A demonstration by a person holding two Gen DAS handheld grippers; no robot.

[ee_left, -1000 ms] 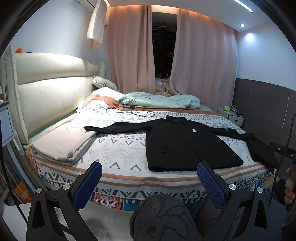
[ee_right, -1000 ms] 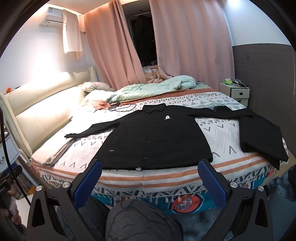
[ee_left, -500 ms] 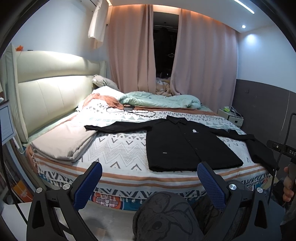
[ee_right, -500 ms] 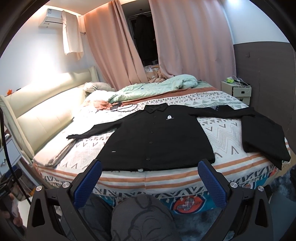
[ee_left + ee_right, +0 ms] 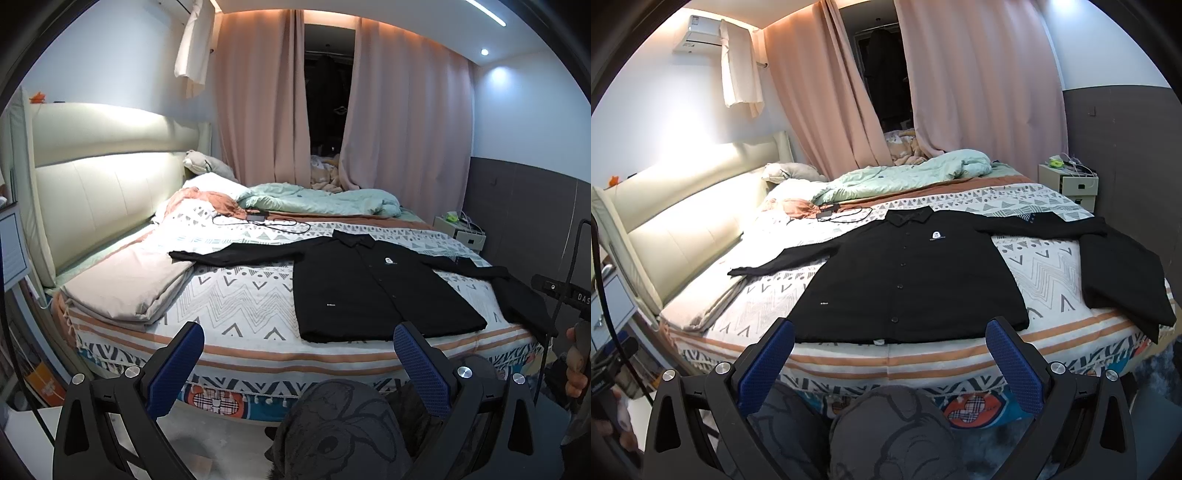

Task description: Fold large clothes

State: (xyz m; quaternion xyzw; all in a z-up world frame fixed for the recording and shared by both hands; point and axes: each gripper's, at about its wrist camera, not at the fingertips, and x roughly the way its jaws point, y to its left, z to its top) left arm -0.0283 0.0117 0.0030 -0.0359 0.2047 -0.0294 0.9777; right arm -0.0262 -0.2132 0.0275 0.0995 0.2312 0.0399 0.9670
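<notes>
Clearly nothing is folded yet. Both tools, the left tool (image 5: 298,345) and the right tool (image 5: 889,341), hang released and empty, short of the bed (image 5: 923,360). Just beyond their tips the black shirt (image 5: 908,280) lies flat, buttoned, sleeves spread wide. A second dark garment (image 5: 1123,280) sits farther right. Next, I'd guess, comes reaching forward for a sleeve or hem.

Chest logo (image 5: 936,235) on black shirt (image 5: 908,280) too small to read
</notes>
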